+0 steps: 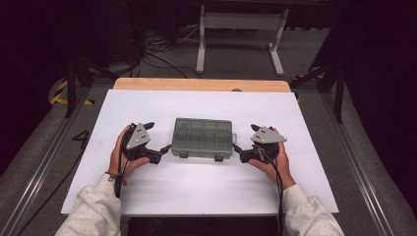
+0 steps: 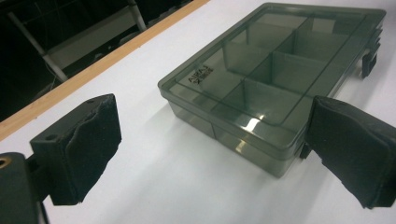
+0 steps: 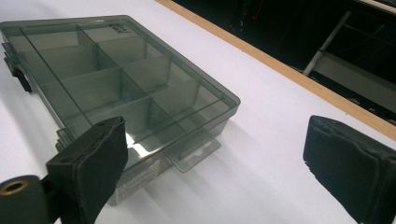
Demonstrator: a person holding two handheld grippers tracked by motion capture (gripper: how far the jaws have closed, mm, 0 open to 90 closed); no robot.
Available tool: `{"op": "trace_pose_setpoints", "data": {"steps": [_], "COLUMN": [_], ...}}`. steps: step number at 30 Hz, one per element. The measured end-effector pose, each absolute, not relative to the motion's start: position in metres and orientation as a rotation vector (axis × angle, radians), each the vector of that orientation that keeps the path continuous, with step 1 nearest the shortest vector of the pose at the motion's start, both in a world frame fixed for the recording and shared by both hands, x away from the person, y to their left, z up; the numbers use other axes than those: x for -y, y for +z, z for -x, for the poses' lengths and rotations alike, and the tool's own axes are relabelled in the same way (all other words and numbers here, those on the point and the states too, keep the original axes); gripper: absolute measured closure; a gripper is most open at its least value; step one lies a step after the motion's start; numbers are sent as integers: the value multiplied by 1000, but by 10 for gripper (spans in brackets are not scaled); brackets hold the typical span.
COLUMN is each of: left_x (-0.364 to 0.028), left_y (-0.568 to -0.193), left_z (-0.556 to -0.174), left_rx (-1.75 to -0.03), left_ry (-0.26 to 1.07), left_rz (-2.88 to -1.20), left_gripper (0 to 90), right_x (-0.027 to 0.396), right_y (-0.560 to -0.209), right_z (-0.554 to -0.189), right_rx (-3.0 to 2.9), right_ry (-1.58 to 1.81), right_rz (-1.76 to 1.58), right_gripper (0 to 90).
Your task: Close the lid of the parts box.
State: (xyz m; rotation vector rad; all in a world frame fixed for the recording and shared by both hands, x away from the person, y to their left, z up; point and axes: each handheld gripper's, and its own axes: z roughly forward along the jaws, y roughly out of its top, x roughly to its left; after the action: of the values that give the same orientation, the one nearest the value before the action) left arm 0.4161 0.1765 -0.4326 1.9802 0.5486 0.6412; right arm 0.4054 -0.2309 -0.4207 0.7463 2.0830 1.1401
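White table [image 1: 196, 182], metal frame [image 1: 241, 22] beyond.

Both tongs, left [image 1: 158, 139] and right [image 1: 242, 140], rest low, jaws spread wide.

The compartment box [image 2: 275, 79] is glossy, smoky translucent plastic; the table [image 1: 162, 187] top is matt white with a wooden far edge.

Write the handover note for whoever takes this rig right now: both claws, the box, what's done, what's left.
Left claw: open, holds nothing, at the left end of the smoky-grey clear plastic compartment box.
Right claw: open, holds nothing, at the box's right end.
Box: mid-sheet on the white table cover, lid shut, both front latches toward the person; compartments look empty.
Done: nothing visible yet.
Left: probably grip or open the box.
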Motion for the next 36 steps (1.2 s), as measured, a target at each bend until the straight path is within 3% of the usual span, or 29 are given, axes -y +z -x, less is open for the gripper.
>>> {"op": "trace_pose_setpoints", "data": {"steps": [36], "left_x": [-207], "left_y": [-436], "left_z": [-387], "left_rx": [-574], "left_ry": [672], "left_rz": [-1964], "left_gripper": [55], "right_x": [270], "right_y": [-417], "right_z": [-382], "right_rx": [-2015], "right_ry": [1119], "right_rz": [-777], "right_gripper": [80]}}
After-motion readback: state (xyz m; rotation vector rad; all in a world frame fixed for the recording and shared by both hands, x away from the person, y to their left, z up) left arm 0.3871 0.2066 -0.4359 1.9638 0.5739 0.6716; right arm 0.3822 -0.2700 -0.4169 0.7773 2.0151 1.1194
